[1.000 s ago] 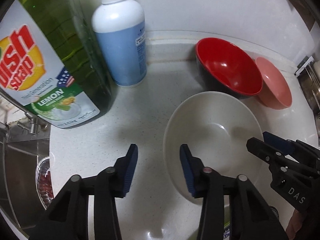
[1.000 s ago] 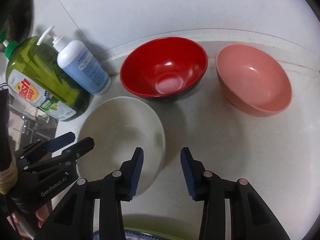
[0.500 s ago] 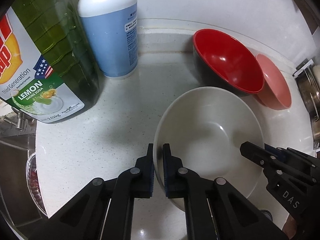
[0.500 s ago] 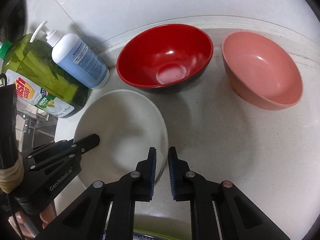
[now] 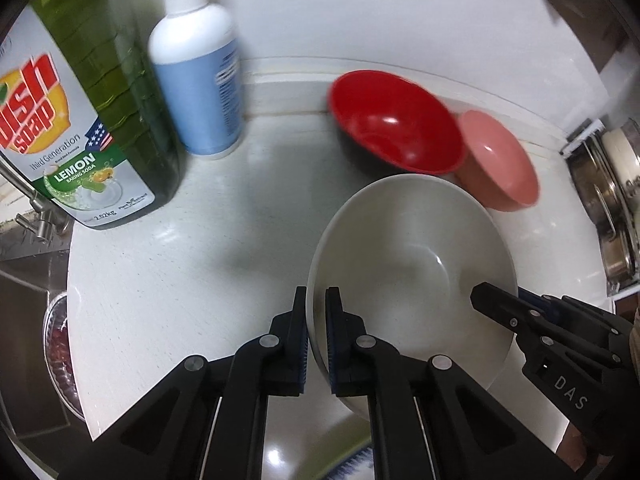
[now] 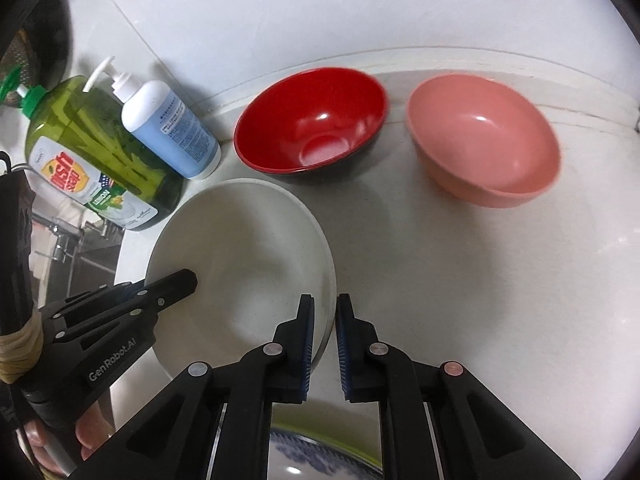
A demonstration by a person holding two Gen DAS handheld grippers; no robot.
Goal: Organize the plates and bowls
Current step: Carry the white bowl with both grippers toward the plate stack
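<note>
White speckled tabletop [image 6: 460, 280] ran back to a pale wall, and I used the white bowl [image 6: 244, 256] at its centre as my landmark. My left gripper [image 5: 316, 332] was clenched on that bowl's left rim, one blue pad inside and one outside. My right gripper [image 6: 324, 340] straddled the bowl's right rim, its pads drawn close on either side; I could not tell whether both pressed the rim. Just behind the white bowl sat a red bowl with a black outside [image 6: 312, 120], and to the right of that, well apart from the white bowl, a pink bowl [image 6: 484, 136]. Left of the white bowl stood a green dish soap bottle [image 5: 80, 128] and a blue-and-white pump bottle [image 5: 196, 80], touching each other. Nearer me than the white bowl, a green-rimmed plate [image 6: 320, 440] showed under my right gripper.
</note>
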